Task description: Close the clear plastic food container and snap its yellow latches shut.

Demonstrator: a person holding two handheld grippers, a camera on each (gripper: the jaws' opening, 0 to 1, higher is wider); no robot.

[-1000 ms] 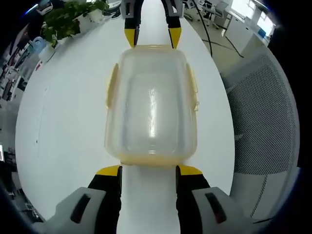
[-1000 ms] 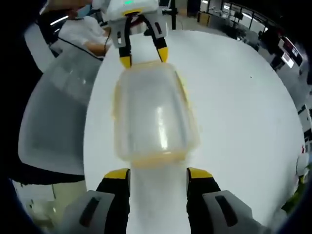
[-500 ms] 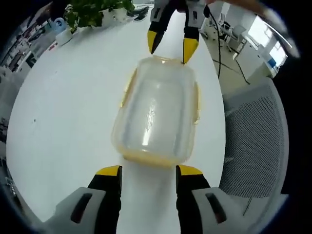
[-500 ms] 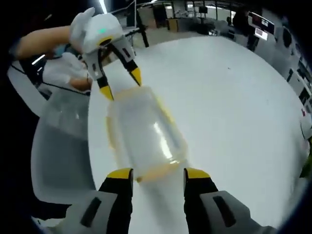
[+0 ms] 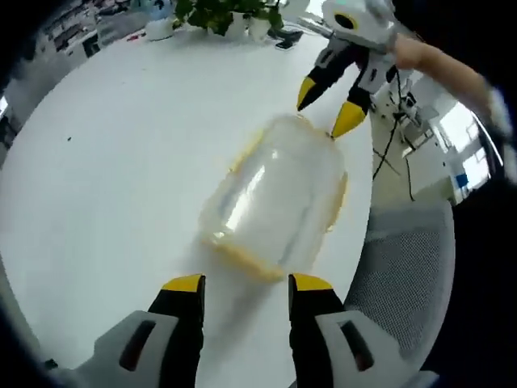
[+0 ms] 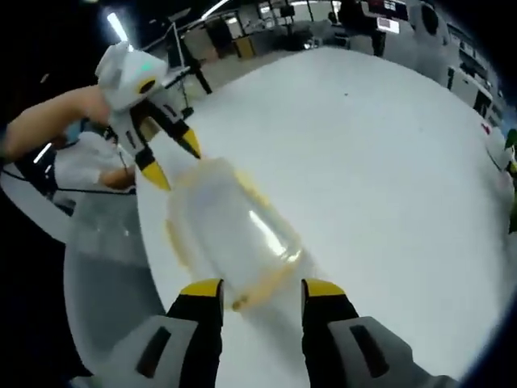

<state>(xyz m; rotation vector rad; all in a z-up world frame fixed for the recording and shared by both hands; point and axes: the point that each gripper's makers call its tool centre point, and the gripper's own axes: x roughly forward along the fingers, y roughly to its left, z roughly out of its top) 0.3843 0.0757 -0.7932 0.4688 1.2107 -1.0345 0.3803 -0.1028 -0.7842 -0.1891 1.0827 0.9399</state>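
Observation:
A clear plastic food container (image 5: 279, 198) with its lid on lies flat on the white table (image 5: 105, 162), angled across the left gripper view. Yellow latches run along its edges, one at the near end (image 5: 242, 257); whether they are snapped down I cannot tell. My left gripper (image 5: 247, 284) stands open just short of that near end, touching nothing. My right gripper (image 5: 327, 105) is open at the far end, its tips at the lid's rim. In the right gripper view the container (image 6: 230, 230) lies between my open right gripper (image 6: 262, 288) and the open left gripper (image 6: 174, 162).
A grey mesh chair (image 5: 404, 267) stands close beside the table edge by the container, and it is also in the right gripper view (image 6: 97, 242). Potted plants (image 5: 226, 12) sit at the table's far side. A person's forearm (image 5: 436, 61) holds the right gripper.
Both views have rolled and drawn back, so the container now looks smaller and slanted. Each gripper stays open at its own end of the container.

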